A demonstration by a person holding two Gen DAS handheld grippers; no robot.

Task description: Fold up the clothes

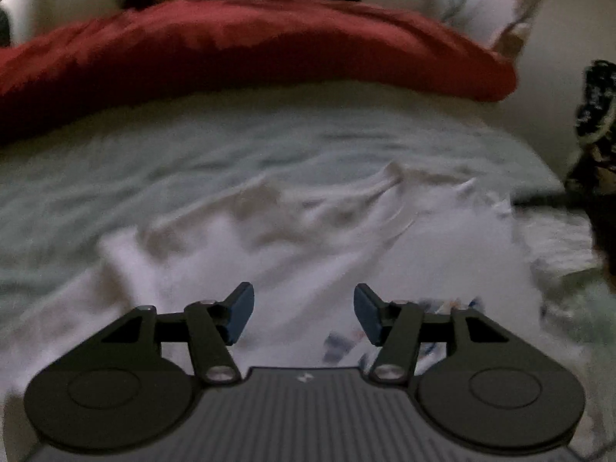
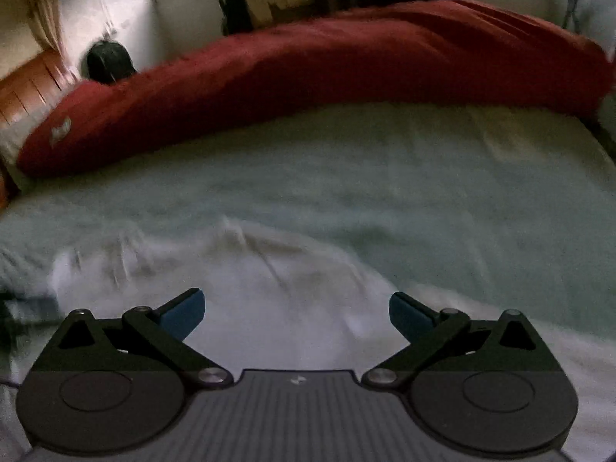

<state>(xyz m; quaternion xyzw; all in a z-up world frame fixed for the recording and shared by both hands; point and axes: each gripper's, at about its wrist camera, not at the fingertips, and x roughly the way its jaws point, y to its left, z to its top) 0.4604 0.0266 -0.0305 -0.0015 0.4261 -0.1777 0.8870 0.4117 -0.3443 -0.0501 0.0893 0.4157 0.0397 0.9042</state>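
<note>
Both hand-held grippers, left [image 1: 304, 313] and right [image 2: 296, 317], gape empty above seemingly rumpled white garment [image 1: 292, 254].

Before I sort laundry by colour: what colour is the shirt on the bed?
White shirt, best seen in the left wrist view.

Both cameras sat just behind their own fingers, looking forward and slightly down over the bed. The left wrist view rode close above the white garment [image 1: 308, 254], with the left gripper [image 1: 304, 313] filling its lower edge, facing the red pillow [image 1: 246, 46] along the far side. The right wrist view hung a touch higher behind the right gripper [image 2: 296, 315], the garment [image 2: 269, 288] low in frame, more pale green sheet [image 2: 423, 184] beyond. Both views shared garment, sheet, and that pillow [image 2: 327, 65]. Both were blurred.
</note>
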